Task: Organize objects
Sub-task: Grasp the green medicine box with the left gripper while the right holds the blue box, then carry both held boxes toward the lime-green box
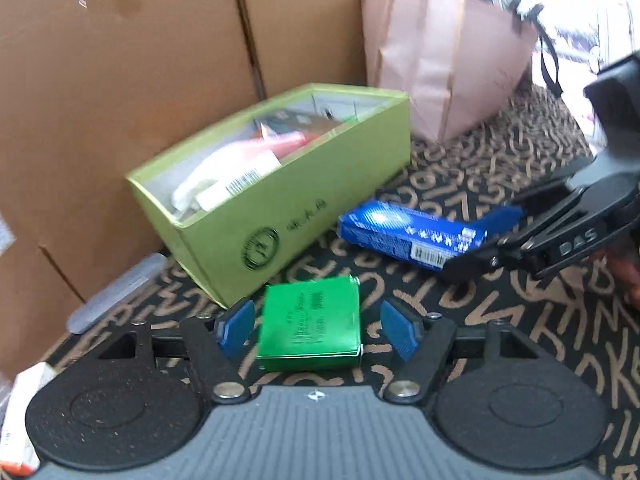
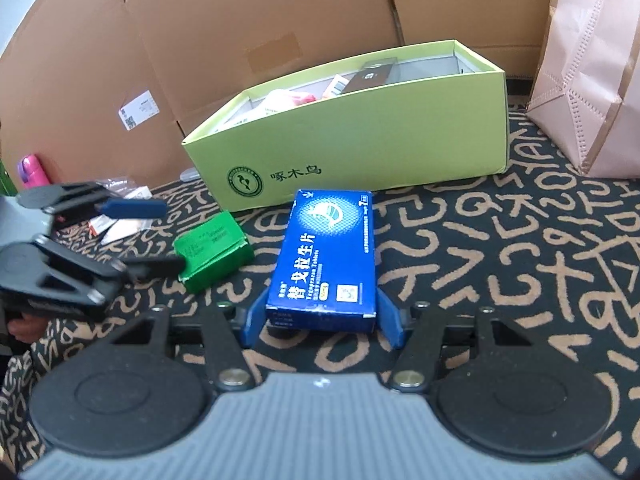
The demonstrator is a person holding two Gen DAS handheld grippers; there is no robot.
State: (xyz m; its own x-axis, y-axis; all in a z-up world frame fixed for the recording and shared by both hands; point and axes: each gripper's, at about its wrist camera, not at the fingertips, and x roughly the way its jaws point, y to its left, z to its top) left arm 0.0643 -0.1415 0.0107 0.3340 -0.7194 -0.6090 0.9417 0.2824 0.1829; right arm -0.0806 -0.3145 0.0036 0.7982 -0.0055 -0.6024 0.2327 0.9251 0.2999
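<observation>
Glossy green foil box (image 1: 310, 326) sits between left gripper's (image 1: 316, 330) parted pads; right gripper (image 2: 322, 318) clamps flat blue carton (image 2: 326, 256).

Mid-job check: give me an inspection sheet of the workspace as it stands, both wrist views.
Surface: dark cloth with tan letter print.
Job's things: green small box and blue medicine box lie on the cloth in front of the open lime-green box, which already holds packets.
Clutter: loose packets and a pink bottle at far left; clear strip by the cardboard.
Grippers: left gripper open, straddling the green small box; right gripper with pads against the blue medicine box.
Cables: nothing seen.
Surroundings: cardboard sheets behind; pink paper bag to the right.
</observation>
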